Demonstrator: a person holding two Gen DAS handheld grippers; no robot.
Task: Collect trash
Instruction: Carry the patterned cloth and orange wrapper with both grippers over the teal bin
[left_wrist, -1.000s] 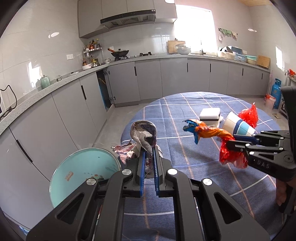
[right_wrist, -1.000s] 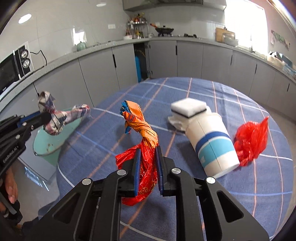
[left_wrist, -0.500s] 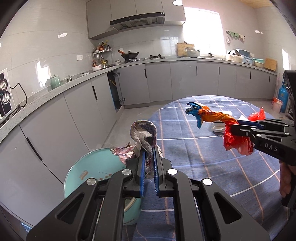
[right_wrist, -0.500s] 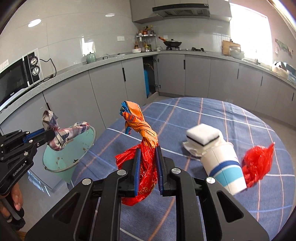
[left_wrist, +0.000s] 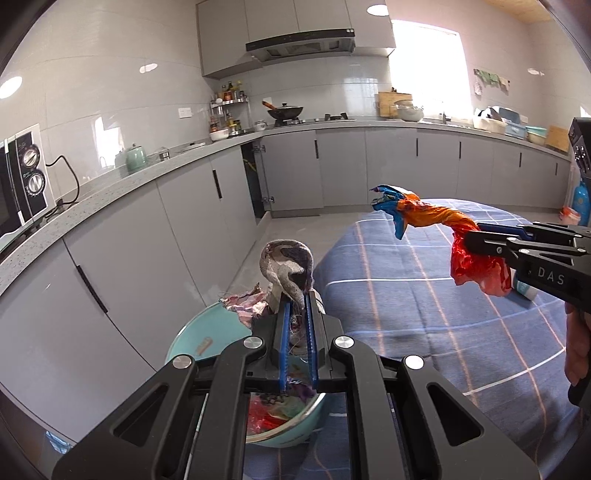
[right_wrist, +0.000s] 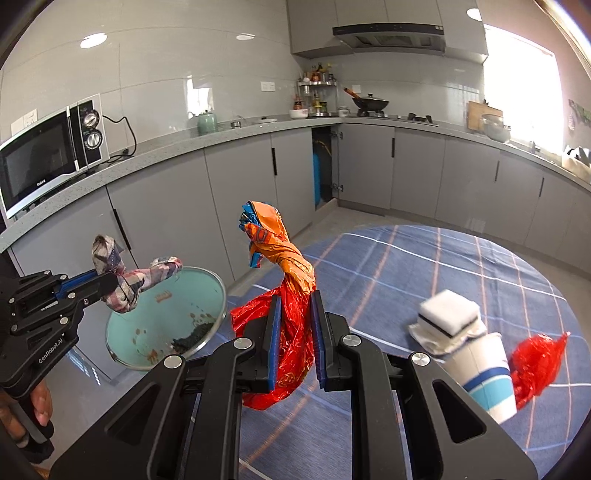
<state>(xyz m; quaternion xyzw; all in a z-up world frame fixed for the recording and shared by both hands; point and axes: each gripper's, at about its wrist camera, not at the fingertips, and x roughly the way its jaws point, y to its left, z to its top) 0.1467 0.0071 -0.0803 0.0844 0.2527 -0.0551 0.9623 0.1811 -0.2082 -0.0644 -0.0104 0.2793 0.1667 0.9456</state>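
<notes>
My left gripper (left_wrist: 297, 306) is shut on a crumpled plaid wrapper (left_wrist: 286, 264), held above a teal bin (left_wrist: 195, 336) that stands off the table's left edge. In the right wrist view the same left gripper (right_wrist: 110, 282) holds the plaid wrapper (right_wrist: 125, 284) over the teal bin (right_wrist: 166, 325). My right gripper (right_wrist: 295, 301) is shut on a twisted orange and red plastic wrapper (right_wrist: 291, 280), lifted over the blue checked tablecloth (right_wrist: 406, 266). From the left wrist view the right gripper (left_wrist: 472, 236) carries that orange and red wrapper (left_wrist: 436, 218) at the right.
On the tablecloth at the right lie a tipped paper cup (right_wrist: 484, 373), a white sponge (right_wrist: 448, 312) on a tissue, and a red plastic bag (right_wrist: 539, 362). Grey cabinets (left_wrist: 147, 240) and a counter with a microwave (right_wrist: 48, 155) run behind. A hand (right_wrist: 37, 402) holds the left gripper.
Both grippers have moved left and risen, still holding their wrappers. The bin has come closer under the left gripper, and the cup and sponge have slid to the right of the right wrist view.
</notes>
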